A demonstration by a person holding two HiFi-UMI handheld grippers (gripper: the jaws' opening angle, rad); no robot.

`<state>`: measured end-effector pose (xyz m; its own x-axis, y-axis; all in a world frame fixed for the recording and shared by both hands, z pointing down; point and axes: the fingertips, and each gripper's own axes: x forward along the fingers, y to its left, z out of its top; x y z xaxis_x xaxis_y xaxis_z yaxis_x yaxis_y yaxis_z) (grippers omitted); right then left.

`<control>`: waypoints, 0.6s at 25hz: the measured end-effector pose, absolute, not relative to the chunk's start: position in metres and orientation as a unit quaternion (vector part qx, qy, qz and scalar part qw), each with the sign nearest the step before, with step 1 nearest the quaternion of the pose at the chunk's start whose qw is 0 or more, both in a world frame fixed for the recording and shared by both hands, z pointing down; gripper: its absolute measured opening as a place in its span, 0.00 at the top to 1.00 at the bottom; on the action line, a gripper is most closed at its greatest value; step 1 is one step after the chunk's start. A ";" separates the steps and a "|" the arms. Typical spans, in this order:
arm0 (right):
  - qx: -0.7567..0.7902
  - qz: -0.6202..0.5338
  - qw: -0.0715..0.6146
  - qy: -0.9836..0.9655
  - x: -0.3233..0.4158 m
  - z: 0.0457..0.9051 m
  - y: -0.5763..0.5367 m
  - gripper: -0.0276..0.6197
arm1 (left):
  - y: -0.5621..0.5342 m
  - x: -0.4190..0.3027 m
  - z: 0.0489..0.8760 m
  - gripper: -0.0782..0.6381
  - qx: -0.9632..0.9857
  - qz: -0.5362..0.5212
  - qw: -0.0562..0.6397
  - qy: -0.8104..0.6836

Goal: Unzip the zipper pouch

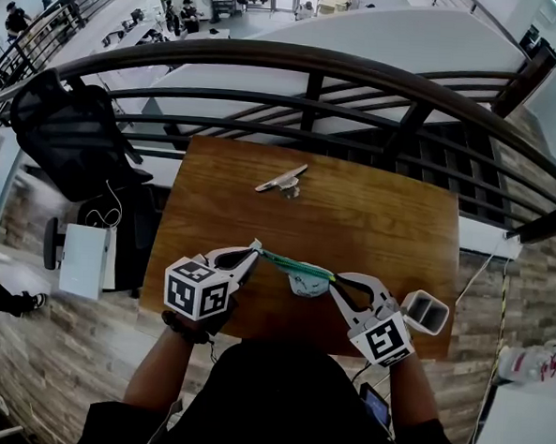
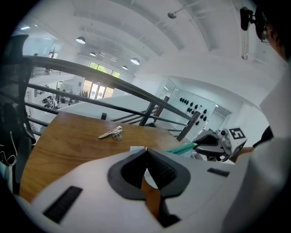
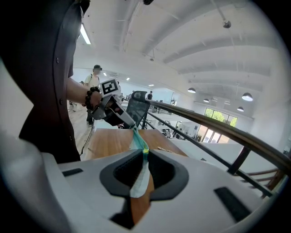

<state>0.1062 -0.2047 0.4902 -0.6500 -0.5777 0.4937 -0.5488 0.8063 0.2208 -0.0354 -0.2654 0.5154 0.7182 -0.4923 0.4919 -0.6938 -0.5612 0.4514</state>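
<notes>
The zipper pouch [image 1: 304,282], pale with a teal zipper [image 1: 290,261], hangs stretched between both grippers just above the near part of the wooden table [image 1: 372,222]. My left gripper [image 1: 255,252] is shut on the zipper's left end; in the left gripper view a small white tab [image 2: 136,148] shows at the closed tips [image 2: 145,150]. My right gripper [image 1: 335,280] is shut on the pouch's right end, and the right gripper view has white fabric [image 3: 140,179] pinched between the pads [image 3: 145,152]. The teal zipper [image 3: 137,139] runs taut toward the left gripper [image 3: 132,127].
A small metal clip-like piece [image 1: 282,180] lies near the table's far edge. A white open box [image 1: 426,312] sits at the near right corner. A dark railing [image 1: 306,63] curves behind the table. A black chair [image 1: 72,133] stands to the left.
</notes>
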 end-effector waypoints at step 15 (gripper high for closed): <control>0.367 0.002 0.296 -0.882 0.121 0.523 -0.231 0.84 | -0.266 -0.029 0.516 0.81 0.873 0.162 0.308 -0.343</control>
<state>0.1210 -0.2306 0.5229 -0.5561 -0.6461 0.5228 -0.6482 0.7308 0.2138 -0.0288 -0.2658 0.5161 0.7124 -0.4982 0.4941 -0.6981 -0.5751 0.4265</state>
